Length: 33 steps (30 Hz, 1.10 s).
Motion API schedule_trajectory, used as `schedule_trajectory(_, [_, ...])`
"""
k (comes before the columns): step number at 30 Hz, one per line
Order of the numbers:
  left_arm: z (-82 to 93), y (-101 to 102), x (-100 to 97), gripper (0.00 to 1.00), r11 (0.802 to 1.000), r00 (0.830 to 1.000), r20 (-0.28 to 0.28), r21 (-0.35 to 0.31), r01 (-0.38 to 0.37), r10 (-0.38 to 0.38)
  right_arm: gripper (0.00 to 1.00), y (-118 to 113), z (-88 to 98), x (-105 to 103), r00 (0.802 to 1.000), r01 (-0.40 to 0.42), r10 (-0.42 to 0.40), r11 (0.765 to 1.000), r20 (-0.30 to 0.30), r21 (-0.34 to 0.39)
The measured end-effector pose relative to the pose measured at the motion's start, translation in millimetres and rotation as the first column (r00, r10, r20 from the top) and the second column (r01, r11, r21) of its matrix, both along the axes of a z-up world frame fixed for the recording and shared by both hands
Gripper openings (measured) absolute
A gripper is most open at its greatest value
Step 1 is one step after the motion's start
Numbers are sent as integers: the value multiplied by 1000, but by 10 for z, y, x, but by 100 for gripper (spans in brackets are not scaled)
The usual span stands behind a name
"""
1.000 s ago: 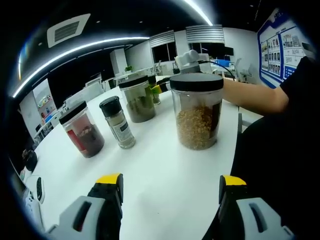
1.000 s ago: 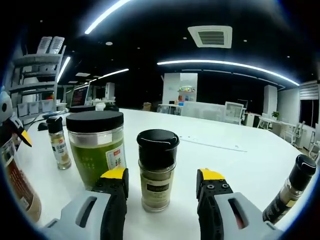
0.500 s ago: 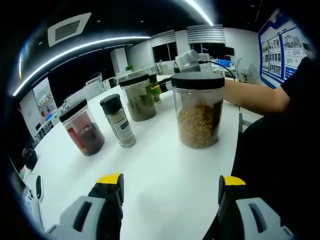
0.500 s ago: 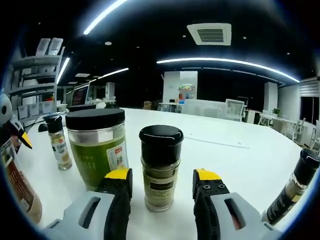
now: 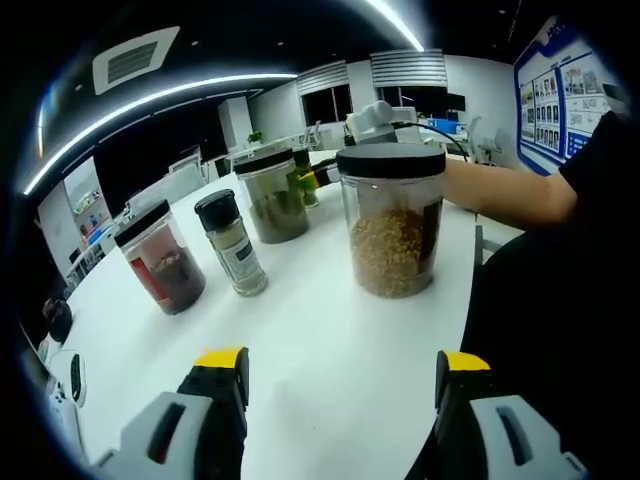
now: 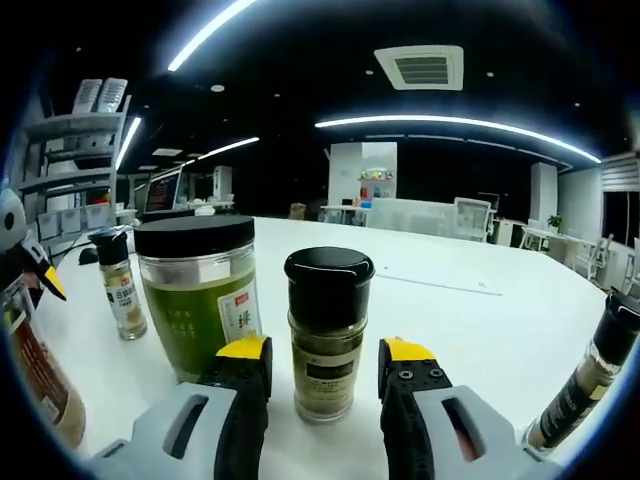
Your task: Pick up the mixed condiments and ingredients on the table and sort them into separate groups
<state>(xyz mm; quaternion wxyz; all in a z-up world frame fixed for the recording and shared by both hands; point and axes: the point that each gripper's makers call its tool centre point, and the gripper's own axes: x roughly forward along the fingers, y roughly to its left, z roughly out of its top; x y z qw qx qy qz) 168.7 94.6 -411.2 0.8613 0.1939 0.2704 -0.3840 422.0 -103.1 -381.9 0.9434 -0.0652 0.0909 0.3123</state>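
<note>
Right claw narrow, jaws flanking the black-capped spice shaker on the white table; contact with the glass hard to judge, looks just short. Green-filled jar just beside it on one side. Small spice bottle further back; another bottle cut off at the frame edge.

Left claw wide, holding nothing, hovering over table. Ahead: grain jar, red-brown jar, shaker, green jar. Labels unreadable. My forearm reaches across behind the grain jar.
</note>
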Motion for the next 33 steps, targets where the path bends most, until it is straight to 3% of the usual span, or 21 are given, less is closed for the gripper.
schedule_trajectory(10, [-5, -5, -5, 75, 1000, 1000, -1, 3, 4, -4, 36, 38, -16, -10, 1000, -13, 13, 1000, -3, -2])
schedule_trajectory(12, [-3, -2, -5, 75, 1000, 1000, 0, 3, 4, -4, 35, 53, -4, -14, 1000, -20, 21, 999, -20, 33])
schedule_trajectory(21, [2, -31, -5, 75, 1000, 1000, 1, 5, 12, -12, 31, 33, -45, -18, 1000, -13, 13, 999, 0, -41])
schedule_trajectory(33, [2, 1, 10, 75, 1000, 1000, 5, 17, 4, -4, 28, 0, -57, 6, 1000, -1, 0, 999, -25, -33])
